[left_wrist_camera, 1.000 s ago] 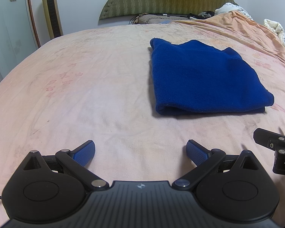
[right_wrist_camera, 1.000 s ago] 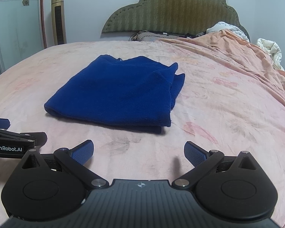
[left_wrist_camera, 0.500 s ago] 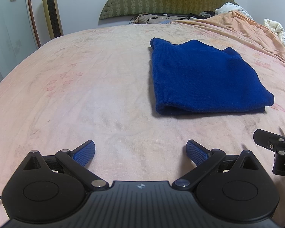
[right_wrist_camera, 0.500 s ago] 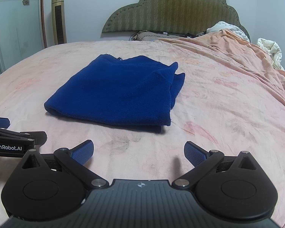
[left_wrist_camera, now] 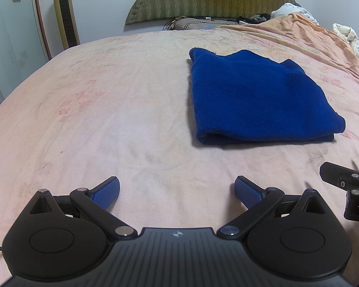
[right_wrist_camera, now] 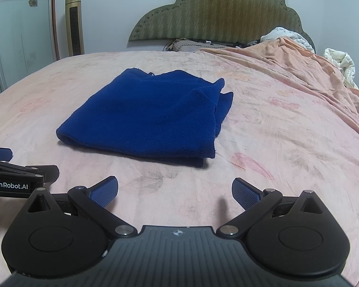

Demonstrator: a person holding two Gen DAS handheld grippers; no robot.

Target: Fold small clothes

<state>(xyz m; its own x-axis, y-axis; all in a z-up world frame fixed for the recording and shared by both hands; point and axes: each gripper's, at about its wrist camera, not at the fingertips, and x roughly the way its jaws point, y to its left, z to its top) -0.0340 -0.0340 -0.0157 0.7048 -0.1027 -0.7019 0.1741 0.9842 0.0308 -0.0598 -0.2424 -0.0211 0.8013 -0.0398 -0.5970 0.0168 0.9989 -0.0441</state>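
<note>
A dark blue knitted garment point(left_wrist_camera: 253, 98) lies folded into a flat rectangle on the pink bedsheet point(left_wrist_camera: 107, 110); it also shows in the right wrist view point(right_wrist_camera: 150, 117). My left gripper point(left_wrist_camera: 177, 191) is open and empty, low over the sheet, short of the garment and to its left. My right gripper point(right_wrist_camera: 174, 191) is open and empty, low over the sheet just in front of the garment's near edge. The right gripper's side shows at the right edge of the left wrist view point(left_wrist_camera: 347, 186). The left gripper's side shows at the left edge of the right wrist view point(right_wrist_camera: 16, 177).
A green padded headboard point(right_wrist_camera: 217, 14) stands at the far end with pillows below it. An orange blanket point(right_wrist_camera: 299, 71) is heaped along the right side of the bed, with white bedding point(right_wrist_camera: 339, 62) beyond. A gold tower fan point(right_wrist_camera: 74, 21) stands by the wall at the left.
</note>
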